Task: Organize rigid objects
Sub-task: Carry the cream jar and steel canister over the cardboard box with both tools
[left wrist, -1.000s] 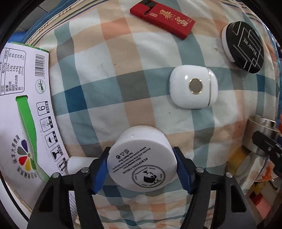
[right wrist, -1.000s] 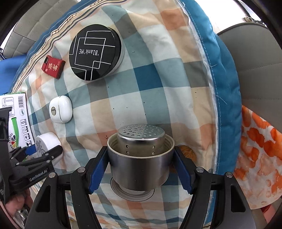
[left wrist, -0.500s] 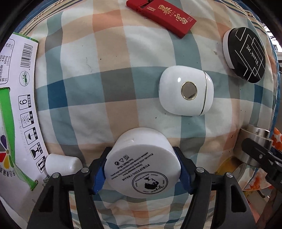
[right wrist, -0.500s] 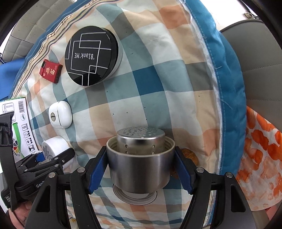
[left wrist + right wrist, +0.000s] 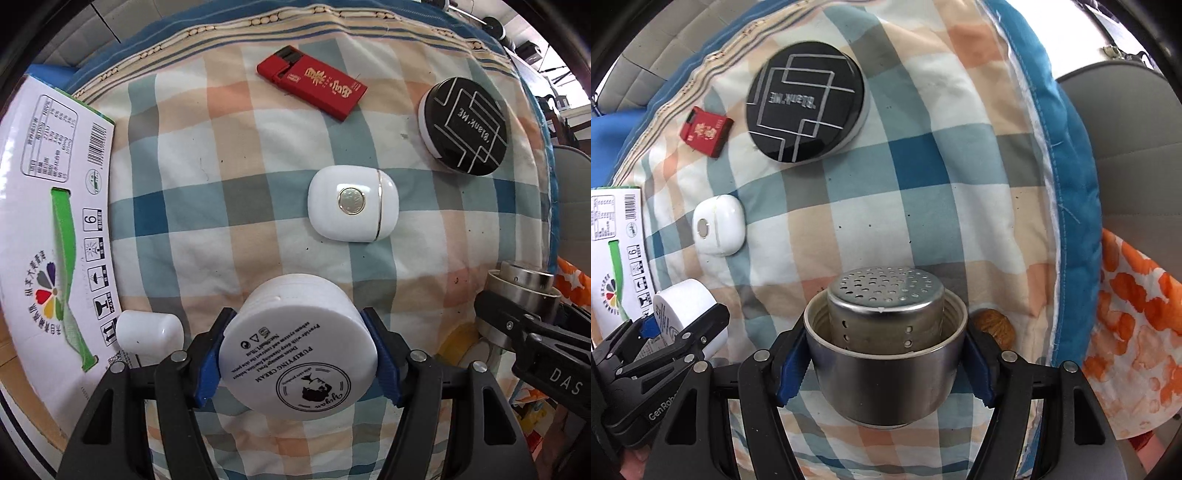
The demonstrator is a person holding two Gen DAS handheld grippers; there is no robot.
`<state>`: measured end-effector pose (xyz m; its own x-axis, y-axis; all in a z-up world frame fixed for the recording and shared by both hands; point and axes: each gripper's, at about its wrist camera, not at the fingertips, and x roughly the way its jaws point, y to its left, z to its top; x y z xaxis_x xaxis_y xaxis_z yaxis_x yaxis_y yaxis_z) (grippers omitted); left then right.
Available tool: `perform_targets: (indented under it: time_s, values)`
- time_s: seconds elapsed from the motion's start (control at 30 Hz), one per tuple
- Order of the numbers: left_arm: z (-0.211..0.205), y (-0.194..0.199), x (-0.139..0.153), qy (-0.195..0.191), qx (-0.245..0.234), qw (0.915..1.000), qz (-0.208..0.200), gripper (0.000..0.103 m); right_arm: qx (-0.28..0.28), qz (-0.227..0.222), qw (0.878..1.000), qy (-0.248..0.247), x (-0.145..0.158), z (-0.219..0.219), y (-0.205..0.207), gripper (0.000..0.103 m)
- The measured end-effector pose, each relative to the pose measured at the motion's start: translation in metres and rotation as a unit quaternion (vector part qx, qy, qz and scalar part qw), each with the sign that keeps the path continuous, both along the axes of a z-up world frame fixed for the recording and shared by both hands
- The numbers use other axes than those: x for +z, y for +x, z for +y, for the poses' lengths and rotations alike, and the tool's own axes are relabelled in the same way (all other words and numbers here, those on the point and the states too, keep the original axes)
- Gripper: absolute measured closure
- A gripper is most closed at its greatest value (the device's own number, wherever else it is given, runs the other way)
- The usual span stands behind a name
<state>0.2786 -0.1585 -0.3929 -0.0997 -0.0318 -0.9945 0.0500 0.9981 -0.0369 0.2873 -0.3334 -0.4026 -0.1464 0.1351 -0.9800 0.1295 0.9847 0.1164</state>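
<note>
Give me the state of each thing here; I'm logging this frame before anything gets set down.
left gripper: shut on white cream jar.
right gripper: shut on steel cup, perforated strainer inside.
red box: lying flat, end open.
black round tin: lid on.
white case: closed.
small white cap: lying on its side.

Readable stuff: the white jar says "PURIFYING CREAM" on its base, upside down. The round black tin has "Blank ME" in white. The white carton on the left shows a boxed 6 and a barcode. The right gripper body reads "DAS".
</note>
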Motion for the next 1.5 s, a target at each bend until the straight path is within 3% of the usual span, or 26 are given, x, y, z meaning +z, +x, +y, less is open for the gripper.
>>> perform_targets:
  time_s: [0.33, 0.43, 0.6, 0.8, 1.0, 1.13, 1.33, 1.5]
  values:
    - [0.019, -0.027, 0.083, -0.041, 0.004, 0.9963, -0.076, 0.038, 0.027, -0.053, 0.998, 0.013, 0.057, 0.024, -0.024, 0.03]
    - [0.027, -0.011, 0.12, -0.05, 0.006, 0.9939, -0.098, 0.038, 0.034, -0.066, 0.997, 0.028, 0.077, 0.023, -0.026, 0.03]
    - [0.061, -0.003, 0.158, -0.04, 0.026, 0.9897, -0.135, 0.037, 0.057, -0.099, 0.992, 0.049, 0.119, 0.049, -0.027, 0.03]
    - [0.123, -0.004, 0.182, -0.023, 0.045, 0.987, -0.153, 0.037, 0.082, -0.122, 0.986, 0.075, 0.159, 0.111, -0.023, 0.03]
    - [0.192, 0.008, 0.186, -0.031, 0.054, 0.9871, -0.147, 0.038, 0.085, -0.134, 0.983, 0.087, 0.172, 0.198, -0.003, 0.03]
    - [0.242, 0.025, 0.171, -0.035, 0.051, 0.9902, -0.125, 0.038, 0.083, -0.128, 0.984, 0.092, 0.169, 0.257, 0.014, 0.03]
    - [0.304, 0.057, 0.118, -0.028, 0.049, 0.9952, -0.079, 0.038, 0.085, -0.114, 0.987, 0.077, 0.138, 0.339, 0.042, 0.03]
    - [0.34, 0.075, 0.066, -0.052, 0.067, 0.9957, -0.037, 0.038, 0.085, -0.095, 0.99, 0.056, 0.095, 0.38, 0.063, 0.03]
